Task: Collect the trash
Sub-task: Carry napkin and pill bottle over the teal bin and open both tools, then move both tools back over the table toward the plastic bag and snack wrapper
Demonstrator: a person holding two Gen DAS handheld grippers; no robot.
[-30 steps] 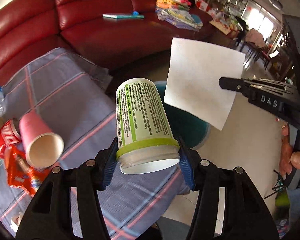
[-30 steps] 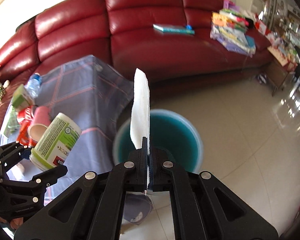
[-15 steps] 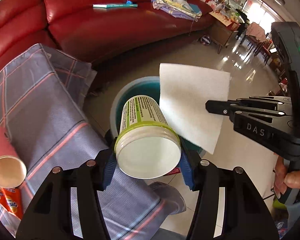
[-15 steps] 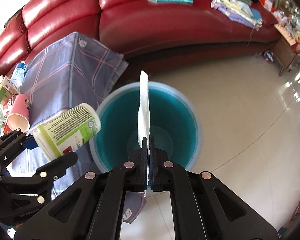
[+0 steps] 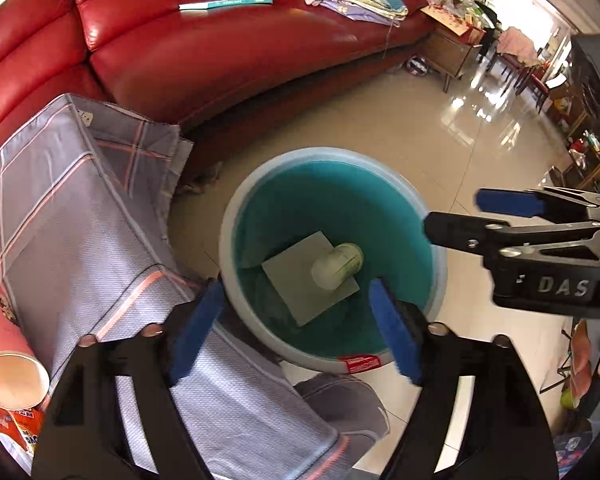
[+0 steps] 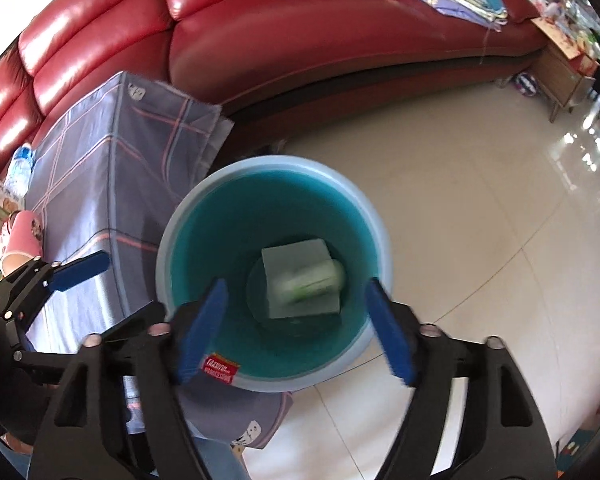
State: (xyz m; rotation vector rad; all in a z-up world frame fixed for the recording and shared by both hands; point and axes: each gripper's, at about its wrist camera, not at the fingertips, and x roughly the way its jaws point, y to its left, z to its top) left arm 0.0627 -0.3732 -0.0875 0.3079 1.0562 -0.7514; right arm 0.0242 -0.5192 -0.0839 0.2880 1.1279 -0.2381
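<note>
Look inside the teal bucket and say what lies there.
Inside the bucket lies a white paper sheet with a green-labelled jar on top. The sheet hides part of the bottom.

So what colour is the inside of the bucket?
Teal inside the bucket, with a paler blue rim; the right wrist view shows it best.

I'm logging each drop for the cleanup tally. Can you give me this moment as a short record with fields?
bin: teal bucket on the floor beside the cloth-covered table
in bin: white paper sheet with the green-labelled jar lying on it
left tool: open, empty, jaws just opened, above the bin
right tool: open, empty, jaws just opened, above the bin
left on table: pink paper cup, red wrapper
</note>
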